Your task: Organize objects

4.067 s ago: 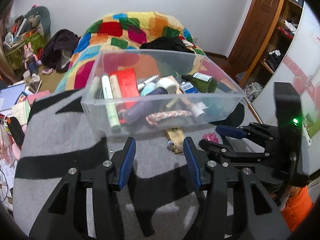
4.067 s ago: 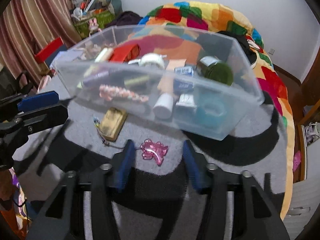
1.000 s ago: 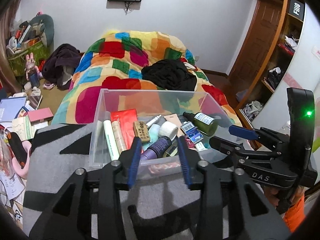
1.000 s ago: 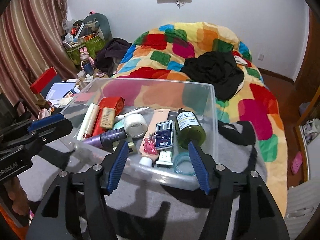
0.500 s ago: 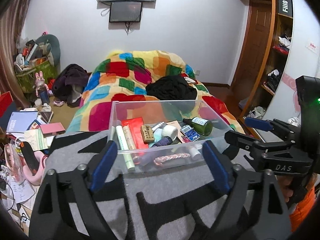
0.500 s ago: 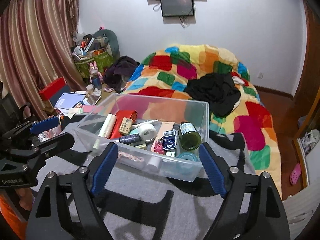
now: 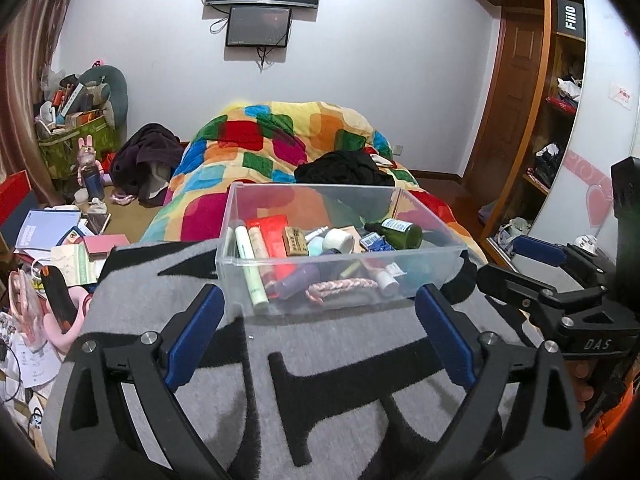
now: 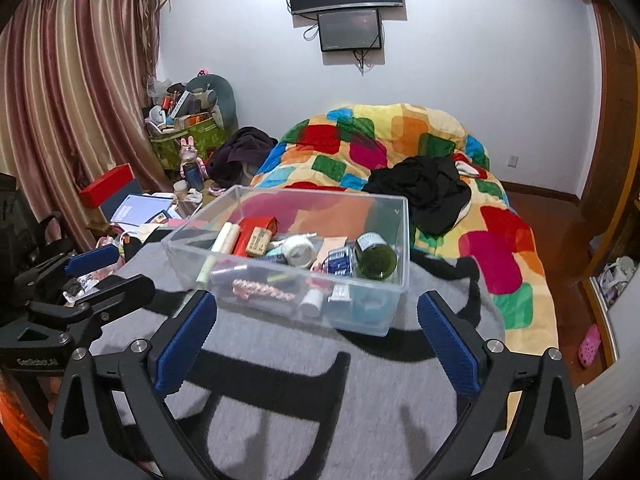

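Left wrist view | left gripper point(image 7: 318, 330) and right gripper point(image 7: 516, 264) both opening, empty | clear bin point(image 7: 340, 300) at twelve o'clock | risk: a stray swing nudges it off the blanket point(image 7: 320, 380).

The left gripper point(image 7: 318, 334) is held tilted downward, its jaws spread wide and opening, with nothing gripped between the blue pads point(image 7: 195, 336). The right gripper point(image 8: 316, 344) is pitched down alike, its jaws also wide and opening, and nothing is pressed by its pads point(image 8: 185, 345). The two are carried side by side, apart. A hand point(image 7: 580, 390) is partly seen behind the right gripper's black frame, with an orange sleeve point(image 7: 610, 426) below it.
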A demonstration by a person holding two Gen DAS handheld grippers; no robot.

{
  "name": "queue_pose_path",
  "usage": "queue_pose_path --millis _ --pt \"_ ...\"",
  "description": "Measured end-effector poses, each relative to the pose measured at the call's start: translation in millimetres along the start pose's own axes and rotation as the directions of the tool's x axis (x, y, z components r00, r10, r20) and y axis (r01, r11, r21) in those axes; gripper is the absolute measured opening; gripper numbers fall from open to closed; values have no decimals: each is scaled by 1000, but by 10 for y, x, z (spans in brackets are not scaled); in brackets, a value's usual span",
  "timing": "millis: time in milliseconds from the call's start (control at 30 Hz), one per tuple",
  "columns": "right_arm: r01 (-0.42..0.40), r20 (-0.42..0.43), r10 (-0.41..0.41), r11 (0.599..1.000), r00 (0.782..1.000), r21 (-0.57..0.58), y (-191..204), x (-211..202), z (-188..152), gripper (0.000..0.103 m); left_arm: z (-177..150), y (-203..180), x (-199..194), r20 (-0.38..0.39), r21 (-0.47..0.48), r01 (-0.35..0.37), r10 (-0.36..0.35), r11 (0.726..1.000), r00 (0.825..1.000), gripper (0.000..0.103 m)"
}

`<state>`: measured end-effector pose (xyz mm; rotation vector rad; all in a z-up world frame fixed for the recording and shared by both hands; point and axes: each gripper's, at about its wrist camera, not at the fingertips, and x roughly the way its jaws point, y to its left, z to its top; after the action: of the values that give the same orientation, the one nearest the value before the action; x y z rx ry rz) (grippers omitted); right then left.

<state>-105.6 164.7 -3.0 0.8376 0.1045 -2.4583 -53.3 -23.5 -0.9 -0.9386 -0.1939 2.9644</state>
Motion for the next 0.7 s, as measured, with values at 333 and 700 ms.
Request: queue_pose_path --millis 333,700 --pt "-8 -30 8 1000 1000 14 -6 53 -121 100 -77 -50 41 -13 10 -4 4 1000 1000 97" --pt "-11 -30 11 1000 999 17 -2 44 -120 100 -79 -53 48 -12 6 0 0 1000 1000 97"
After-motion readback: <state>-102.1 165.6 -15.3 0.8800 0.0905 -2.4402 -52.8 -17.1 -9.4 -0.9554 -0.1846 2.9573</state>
